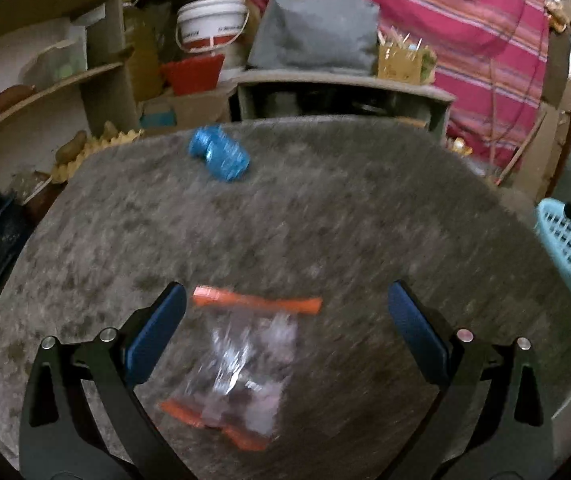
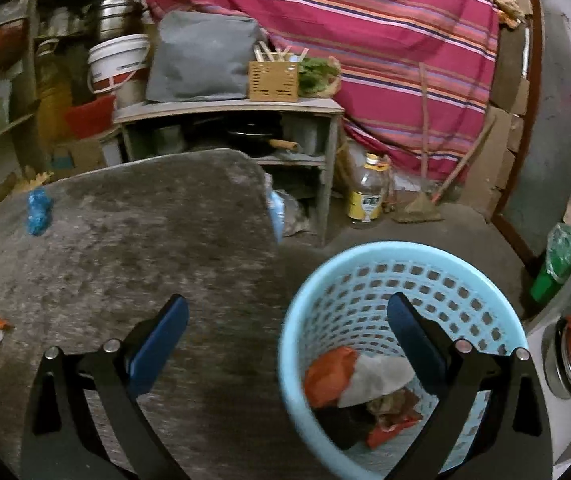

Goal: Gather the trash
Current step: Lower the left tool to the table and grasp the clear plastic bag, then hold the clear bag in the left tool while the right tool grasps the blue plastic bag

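The jaws of the left gripper (image 1: 285, 332) are spread wide on either side of a clear crinkled plastic wrapper with orange sealed ends (image 1: 245, 368), which lies flat on the mottled grey stone-like counter (image 1: 325, 216); nothing is clamped. The jaws of the right gripper (image 2: 287, 344) are likewise held apart and empty, one blue-padded finger over the counter, the other over the pale blue perforated plastic basket (image 2: 405, 256) that stands just beside the counter's edge. A thin, slippery film of this kind could be pushed along the surface rather than caught if the jaws are closed too high, and the left view is blurred, so alignment cannot be judged well. A crumpled blue foil-like wrapper (image 1: 219, 157) rests far back on the counter. Orange, grey and brown scraps are already heaped in the basket.
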Action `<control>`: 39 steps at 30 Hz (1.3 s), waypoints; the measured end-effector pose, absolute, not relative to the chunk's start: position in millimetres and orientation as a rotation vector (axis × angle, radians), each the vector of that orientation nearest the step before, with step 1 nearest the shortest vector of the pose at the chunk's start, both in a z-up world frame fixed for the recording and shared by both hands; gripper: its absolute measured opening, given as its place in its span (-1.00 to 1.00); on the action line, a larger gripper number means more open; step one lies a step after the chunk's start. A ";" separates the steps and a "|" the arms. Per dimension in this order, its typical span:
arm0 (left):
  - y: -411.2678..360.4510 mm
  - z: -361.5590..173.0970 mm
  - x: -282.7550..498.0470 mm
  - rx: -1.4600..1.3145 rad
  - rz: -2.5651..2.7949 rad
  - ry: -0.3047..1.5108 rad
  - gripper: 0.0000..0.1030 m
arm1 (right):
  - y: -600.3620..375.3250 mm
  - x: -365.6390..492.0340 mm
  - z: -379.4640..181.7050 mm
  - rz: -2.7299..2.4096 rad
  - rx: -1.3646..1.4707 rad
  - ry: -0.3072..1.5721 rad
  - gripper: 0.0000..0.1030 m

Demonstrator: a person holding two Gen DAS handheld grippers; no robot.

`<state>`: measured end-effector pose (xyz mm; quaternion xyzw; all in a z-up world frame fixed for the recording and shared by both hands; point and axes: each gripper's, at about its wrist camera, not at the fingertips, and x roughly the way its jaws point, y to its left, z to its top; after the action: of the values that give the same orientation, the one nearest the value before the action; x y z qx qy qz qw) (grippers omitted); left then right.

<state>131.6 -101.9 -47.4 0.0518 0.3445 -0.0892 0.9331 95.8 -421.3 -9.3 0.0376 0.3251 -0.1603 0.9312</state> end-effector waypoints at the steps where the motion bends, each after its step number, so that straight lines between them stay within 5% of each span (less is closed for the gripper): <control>1: -100.1 -53.6 131.2 0.120 -0.181 0.719 0.90 | -417.6 97.2 -9.4 -0.321 0.071 0.668 0.89; 10: -79.6 -85.6 143.2 0.074 -0.191 0.856 0.82 | -393.4 109.6 -13.1 -0.287 0.040 0.691 0.89; 17: -83.4 -88.1 155.6 0.071 -0.226 0.883 0.21 | -380.1 116.7 -15.4 -0.266 0.027 0.699 0.89; 27: -83.0 -84.0 161.8 0.098 -0.252 0.870 -0.22 | -373.4 120.0 -15.0 -0.247 0.022 0.701 0.89; 39: -45.1 -49.9 190.0 0.105 -0.190 0.768 -0.32 | -353.5 138.9 -18.5 -0.226 0.070 0.699 0.89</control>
<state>190.0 -45.1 -49.9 0.0512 0.3738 -0.0925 0.9215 138.9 -353.5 -18.5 0.0340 0.3415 -0.1106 0.9328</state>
